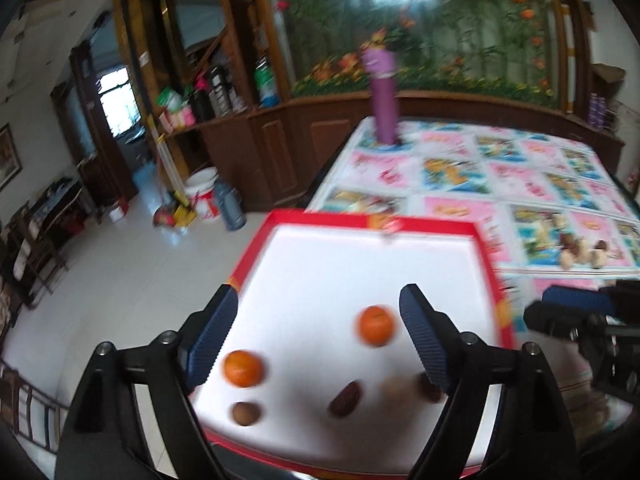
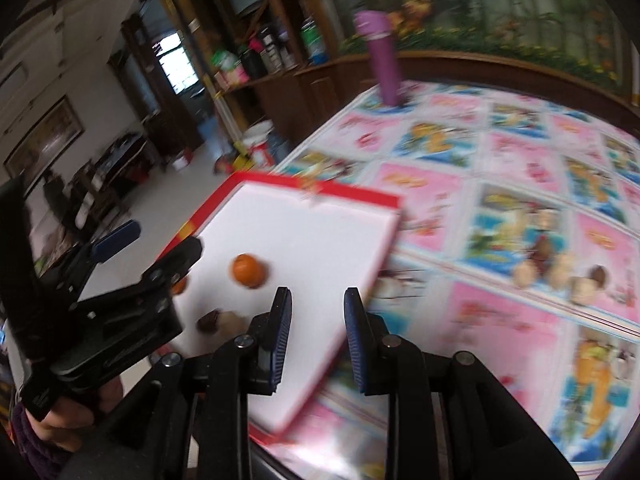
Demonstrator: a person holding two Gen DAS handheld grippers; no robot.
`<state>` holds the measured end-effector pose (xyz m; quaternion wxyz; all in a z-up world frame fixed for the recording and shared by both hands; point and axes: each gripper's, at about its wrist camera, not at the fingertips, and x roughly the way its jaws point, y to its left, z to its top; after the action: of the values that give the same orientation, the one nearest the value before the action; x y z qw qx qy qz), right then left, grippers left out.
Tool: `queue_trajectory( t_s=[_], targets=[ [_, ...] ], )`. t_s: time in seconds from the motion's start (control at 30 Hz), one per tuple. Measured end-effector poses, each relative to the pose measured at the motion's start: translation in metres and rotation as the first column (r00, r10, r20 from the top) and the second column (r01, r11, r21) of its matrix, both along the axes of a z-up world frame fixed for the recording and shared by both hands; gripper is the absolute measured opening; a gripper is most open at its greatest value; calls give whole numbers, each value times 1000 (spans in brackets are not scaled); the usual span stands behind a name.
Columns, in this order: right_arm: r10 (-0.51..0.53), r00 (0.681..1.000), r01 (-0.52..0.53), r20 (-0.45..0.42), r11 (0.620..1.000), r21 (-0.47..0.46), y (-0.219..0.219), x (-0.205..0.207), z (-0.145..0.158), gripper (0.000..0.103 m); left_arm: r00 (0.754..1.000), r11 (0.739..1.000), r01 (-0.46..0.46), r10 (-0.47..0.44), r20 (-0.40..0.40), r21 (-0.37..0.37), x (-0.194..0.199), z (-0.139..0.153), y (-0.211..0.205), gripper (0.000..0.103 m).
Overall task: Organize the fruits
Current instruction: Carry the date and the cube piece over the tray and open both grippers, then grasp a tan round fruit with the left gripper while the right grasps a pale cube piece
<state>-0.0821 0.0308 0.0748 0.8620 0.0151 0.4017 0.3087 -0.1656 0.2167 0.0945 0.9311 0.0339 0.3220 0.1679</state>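
Observation:
A red-rimmed white tray [image 1: 440, 227] sits at the table's near left corner and also shows in the right wrist view [image 2: 352, 194]. In it lie two oranges [image 1: 376, 325] [image 1: 243, 368], a dark date [image 1: 346, 398], a brown longan [image 1: 246, 413] and another dark fruit [image 1: 428, 387]. My left gripper [image 1: 320, 340] is open and empty above the tray, its fingers either side of the fruits. My right gripper [image 2: 318, 336] is open and empty over the tray's right edge. A loose cluster of nuts and dates [image 2: 560, 268] lies on the tablecloth to the right, also in the left wrist view [image 1: 580, 250].
A purple bottle [image 1: 382, 96] stands at the table's far edge on the patterned cloth [image 2: 500, 152]. Left of the table are tiled floor, a white bucket [image 1: 202, 196] and wooden cabinets [image 1: 280, 148]. The left gripper [image 2: 120, 280] shows beside the tray in the right wrist view.

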Motion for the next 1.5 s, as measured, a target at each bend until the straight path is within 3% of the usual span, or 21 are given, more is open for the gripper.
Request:
queue_trajectory(
  t_s=[0.13,0.37,0.53,0.67,0.83,1.17,1.5],
  targets=[
    [-112,993,113,47,994,-9,-54,1,7,35,995,995,99,-99,-7,-10,5,5,-41,87],
    [-287,952,293,107,955,-40,-148,0,13,40,963,966,255,-258,-74,-41,19,-2,-112,93],
    [-383,921,386,77,922,-31,-210,-4,4,42,942,949,313,-316,-109,-46,19,-14,-137,93],
    [-416,908,417,53,909,-19,-237,-8,-7,42,941,949,309,-315,-121,-67,21,-24,-139,93],
    [-378,925,378,-33,926,6,-236,6,-24,42,935,945,322,-328,-139,-61,27,-28,-148,93],
    [-238,966,237,-99,971,-28,-191,55,-45,42,910,930,361,-368,-191,-72,47,-39,-166,93],
    [-241,965,227,-102,965,-132,-148,99,-65,39,897,932,356,-360,-258,-63,96,-47,-166,93]
  ],
)
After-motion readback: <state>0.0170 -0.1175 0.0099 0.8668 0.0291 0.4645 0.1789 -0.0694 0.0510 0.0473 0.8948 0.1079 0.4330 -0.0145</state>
